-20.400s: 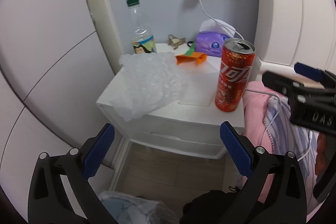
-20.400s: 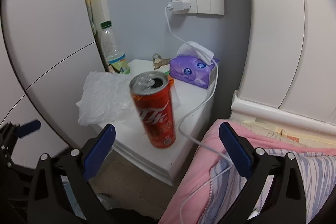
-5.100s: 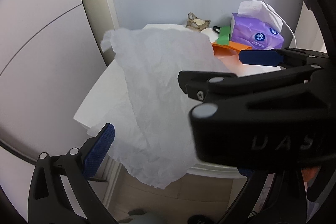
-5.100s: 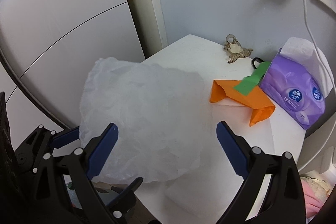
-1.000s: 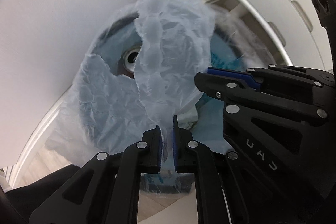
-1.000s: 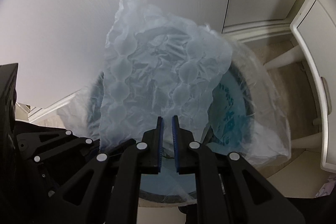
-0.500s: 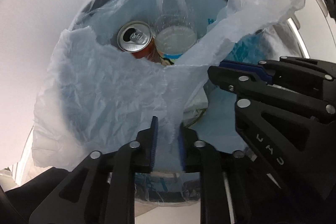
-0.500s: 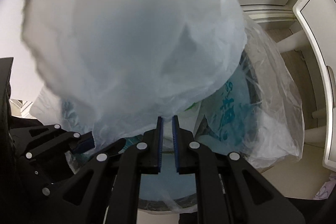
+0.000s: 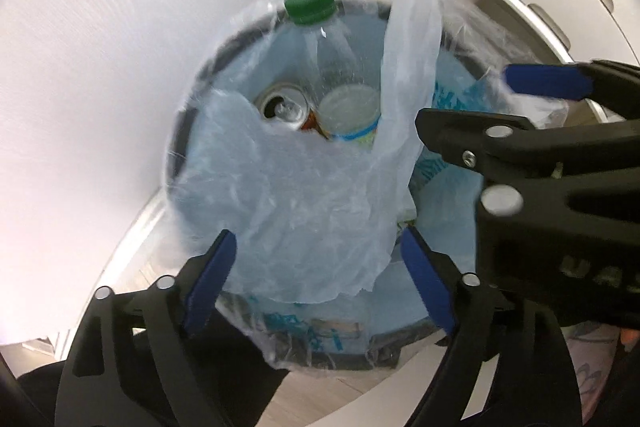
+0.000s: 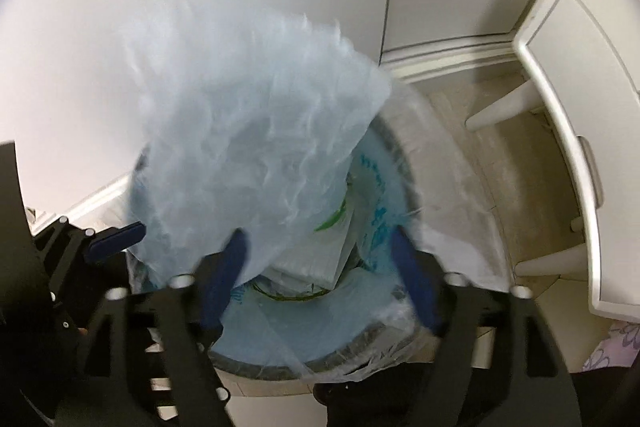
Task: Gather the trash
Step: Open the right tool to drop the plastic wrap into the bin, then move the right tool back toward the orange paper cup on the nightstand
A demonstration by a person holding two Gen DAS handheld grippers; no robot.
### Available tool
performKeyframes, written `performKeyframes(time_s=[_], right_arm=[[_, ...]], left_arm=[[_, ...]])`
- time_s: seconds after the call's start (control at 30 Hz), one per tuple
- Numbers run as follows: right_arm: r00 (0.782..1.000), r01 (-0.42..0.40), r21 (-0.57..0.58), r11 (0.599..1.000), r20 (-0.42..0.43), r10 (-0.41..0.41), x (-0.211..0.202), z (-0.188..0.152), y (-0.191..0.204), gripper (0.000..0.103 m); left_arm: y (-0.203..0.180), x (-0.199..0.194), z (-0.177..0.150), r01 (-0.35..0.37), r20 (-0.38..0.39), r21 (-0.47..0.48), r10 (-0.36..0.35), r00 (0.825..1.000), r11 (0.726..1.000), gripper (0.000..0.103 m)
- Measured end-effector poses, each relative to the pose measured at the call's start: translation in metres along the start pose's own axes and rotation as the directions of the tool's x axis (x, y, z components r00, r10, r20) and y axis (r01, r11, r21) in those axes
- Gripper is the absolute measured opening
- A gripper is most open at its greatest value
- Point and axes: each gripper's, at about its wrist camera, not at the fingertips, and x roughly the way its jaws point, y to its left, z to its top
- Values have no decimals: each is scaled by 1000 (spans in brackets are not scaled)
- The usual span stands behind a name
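Both tongs, left (image 9: 318,279) and right (image 10: 324,277), are opening over the bin (image 9: 340,355), plastic sheet (image 9: 312,211) loose between them.

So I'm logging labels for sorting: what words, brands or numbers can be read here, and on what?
Bin liner: blue printing, too blurred to read.
Right hand-held gripper body: raised letters at the frame edge, partly cut off, not legible.
Bottle label and can: no text visible.
Nothing else carries writing.

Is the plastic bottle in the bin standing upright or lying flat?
Roughly upright, leaning. In the left wrist view the plastic bottle stands on its base beside the can, its green cap tipped against the bin's rim.
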Motion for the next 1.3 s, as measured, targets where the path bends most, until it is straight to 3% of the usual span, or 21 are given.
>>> performKeyframes(time_s=[0.07, 0.37, 0.6, 0.8, 0.93, 1.1, 1.3], right_arm=[[999, 16, 2, 1000, 30, -16, -13, 1, -4, 89], [983, 27, 50, 998, 181, -36, -82, 9, -42, 89], [943, 35, 91, 995, 328, -63, -155, 19, -69, 89], [887, 64, 146, 987, 445, -123, -219, 26, -99, 89], [853, 71, 204, 976, 494, -166, -258, 25, -128, 89], [820, 99, 276, 956, 521, -236, -286, 19, -171, 89], [786, 151, 380, 912, 513, -344, -314, 6, -233, 89]], left_arm=[[3, -12, 2, -10, 36, -4, 10, 999, 1000, 87], [-3, -73, 11, -71, 195, -6, 71, 978, 997, 90], [-13, -129, 38, -79, 304, 14, 71, 950, 997, 92], [-44, -185, 74, -55, 424, 38, 34, 905, 998, 96], [-73, -224, 102, -17, 492, 85, -27, 870, 996, 97], [-126, -267, 133, -18, 563, 200, -100, 821, 980, 97], [-178, -279, 164, -1, 591, 277, -170, 789, 961, 97]])
